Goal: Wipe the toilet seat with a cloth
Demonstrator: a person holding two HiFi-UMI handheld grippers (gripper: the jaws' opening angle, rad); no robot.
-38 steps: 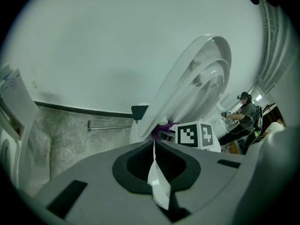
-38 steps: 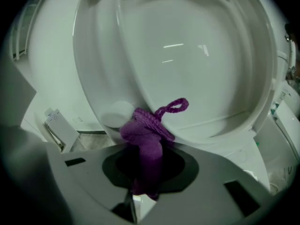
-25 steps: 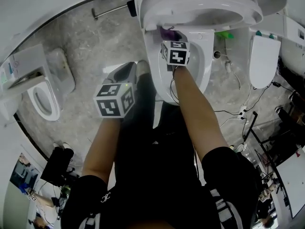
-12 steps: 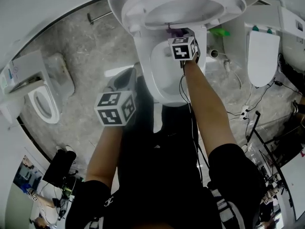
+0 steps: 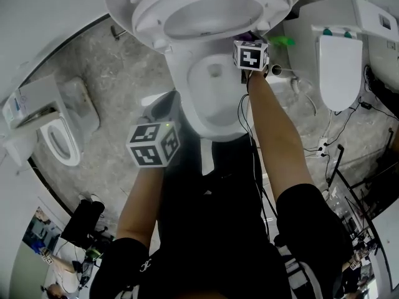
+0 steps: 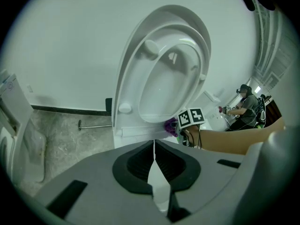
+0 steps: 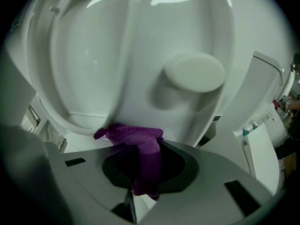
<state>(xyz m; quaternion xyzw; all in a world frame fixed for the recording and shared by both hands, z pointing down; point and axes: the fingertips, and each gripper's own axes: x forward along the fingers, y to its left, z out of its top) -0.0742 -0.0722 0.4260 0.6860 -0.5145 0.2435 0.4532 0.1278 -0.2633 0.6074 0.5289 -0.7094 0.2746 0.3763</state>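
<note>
At the foot of the raised toilet seat [image 7: 93, 55], the purple cloth [image 7: 140, 158] sits bunched up, close to the hinge end on your right side of the bowl [image 5: 181, 86]. Its loose end spreads toward the white ledge under the seat, though I cannot tell whether it presses on the seat itself. The seat stands tipped up against its lid, its underside facing you, with a round white bumper [image 7: 194, 71] near the cloth. Below it the bowl is white and glossy, and your legs stand right in front of it.

Around the toilet runs a grey mottled stone floor [image 5: 112, 73], which meets a plain white wall [image 6: 70, 46] along a dark skirting. A metal bar [image 6: 93, 124] lies on the floor near that wall. To your left stands a second toilet [image 5: 59, 139]. To your right is another white fixture with a closed lid [image 5: 340, 73], a green object [image 5: 283, 41] just beside your right hand's tool, and black cables [image 5: 324, 142] trailing over the floor.

Your right gripper [image 5: 250, 48] reaches to the back of the bowl with its jaws pinching the cloth, which hangs down between the pads. Your left gripper [image 6: 153, 146] hangs well apart from the bowl, over the floor on your left, with its jaws pressed together and nothing between them.
</note>
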